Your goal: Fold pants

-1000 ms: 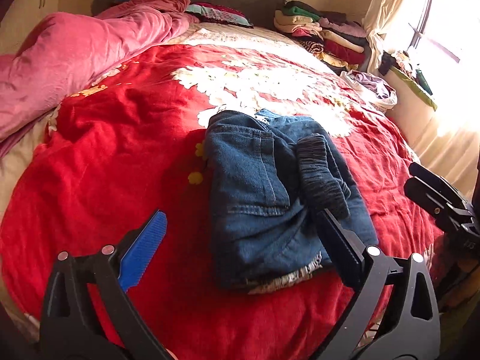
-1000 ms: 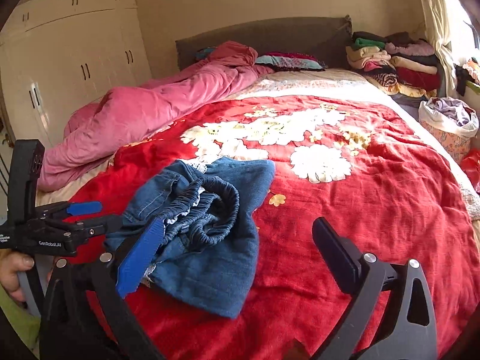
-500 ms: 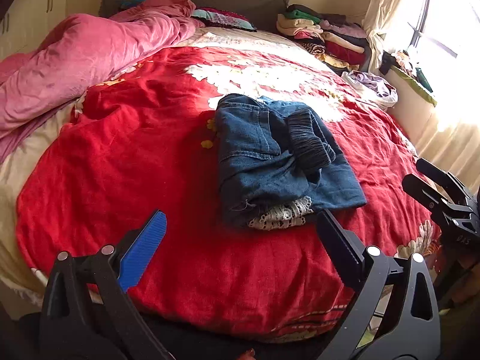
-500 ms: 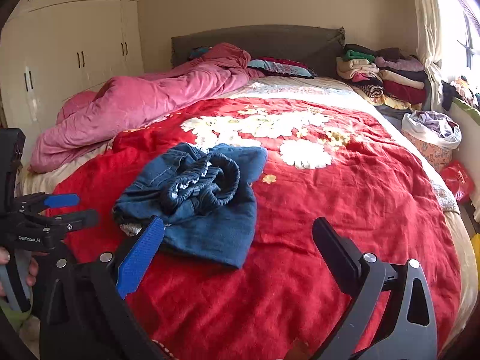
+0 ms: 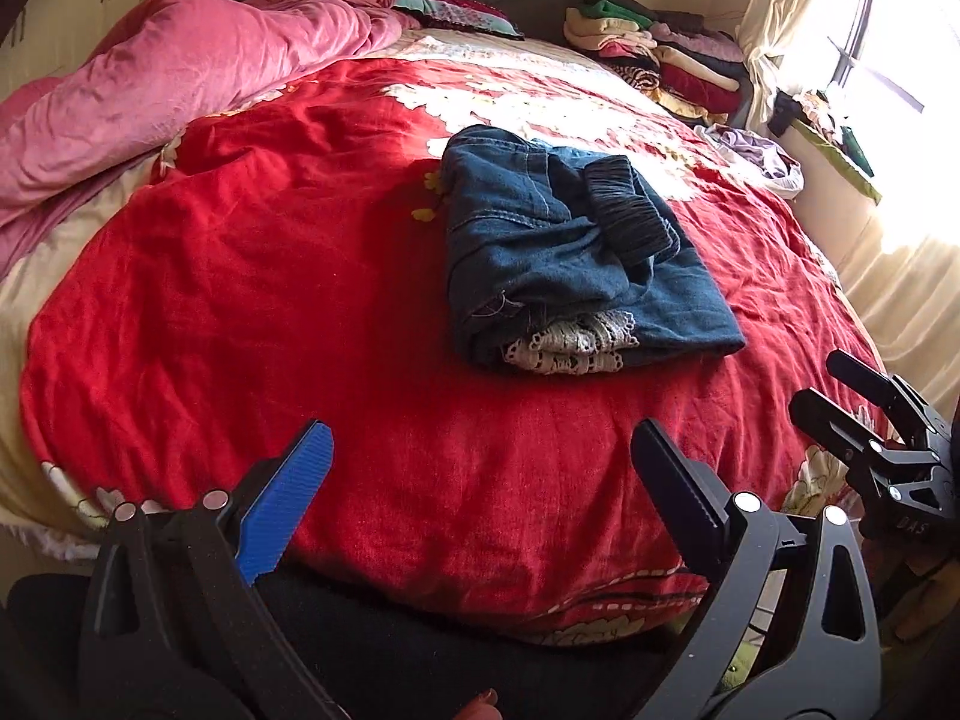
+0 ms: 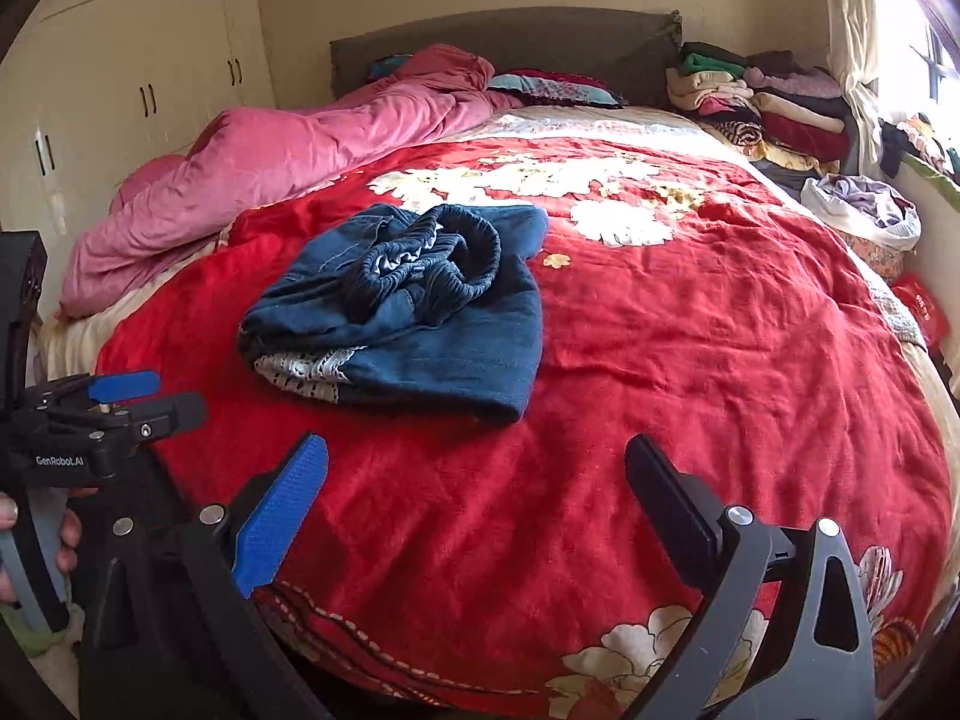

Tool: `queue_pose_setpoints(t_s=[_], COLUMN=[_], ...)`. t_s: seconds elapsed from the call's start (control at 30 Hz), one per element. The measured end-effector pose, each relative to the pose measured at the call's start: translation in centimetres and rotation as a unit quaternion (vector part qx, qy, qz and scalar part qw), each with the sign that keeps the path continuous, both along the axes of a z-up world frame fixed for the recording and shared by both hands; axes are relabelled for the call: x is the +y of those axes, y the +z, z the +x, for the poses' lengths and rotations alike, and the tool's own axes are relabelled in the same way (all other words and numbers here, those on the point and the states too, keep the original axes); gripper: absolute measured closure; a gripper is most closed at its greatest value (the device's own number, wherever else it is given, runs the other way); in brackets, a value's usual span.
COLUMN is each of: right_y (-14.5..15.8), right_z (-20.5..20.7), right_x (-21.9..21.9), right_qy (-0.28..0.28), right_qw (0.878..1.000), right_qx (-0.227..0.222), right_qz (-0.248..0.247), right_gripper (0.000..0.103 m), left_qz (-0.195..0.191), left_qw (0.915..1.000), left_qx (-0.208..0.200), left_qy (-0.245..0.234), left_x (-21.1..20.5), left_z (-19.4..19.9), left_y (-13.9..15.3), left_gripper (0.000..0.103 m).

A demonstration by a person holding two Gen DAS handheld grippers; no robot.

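Lying folded pants (image 5: 570, 258) on red blanket (image 5: 270, 300), pink duvet (image 5: 180, 78) beside, both tongs (image 5: 480, 480) (image 6: 474, 492) wide open, empty.

Both wrist views look from the foot of the bed (image 5: 300, 276) toward the headboard (image 6: 540, 48). Each stands back, the left view further left. They share the folded pants (image 5: 558, 252).

It was a bedroom in a home. A bed (image 6: 720, 330) under a red flowered cover carried a rumpled pink quilt (image 6: 288, 162) against a dark headboard (image 6: 540, 48). Cream wardrobe doors (image 6: 138, 90) lined one wall, folded clothes (image 6: 774, 114) were stacked by a curtained window (image 5: 870, 18).
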State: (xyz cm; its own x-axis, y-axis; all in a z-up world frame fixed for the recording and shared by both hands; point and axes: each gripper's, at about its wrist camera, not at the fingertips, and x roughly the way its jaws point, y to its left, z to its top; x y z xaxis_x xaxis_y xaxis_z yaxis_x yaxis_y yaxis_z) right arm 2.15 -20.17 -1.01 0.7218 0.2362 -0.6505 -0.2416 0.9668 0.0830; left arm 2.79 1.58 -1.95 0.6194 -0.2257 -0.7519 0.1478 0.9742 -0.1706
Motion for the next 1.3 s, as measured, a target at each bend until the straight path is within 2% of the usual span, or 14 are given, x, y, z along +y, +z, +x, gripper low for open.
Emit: queue_pose_setpoints(t_s=[1.3], right_y=[0.7], right_z=[-0.7], right_x=[0.3], right_qy=[0.002], right_qw=[1.0], right_qx=[0.003], right_qz=[0.002], right_gripper=[0.005], left_qz=[-0.002], left_qw=[0.9999], left_qx=[-0.006], left_qy=[0.012], left_x=[0.6], left_z=[-1.5], left_y=[1.1], left_gripper=[0.01])
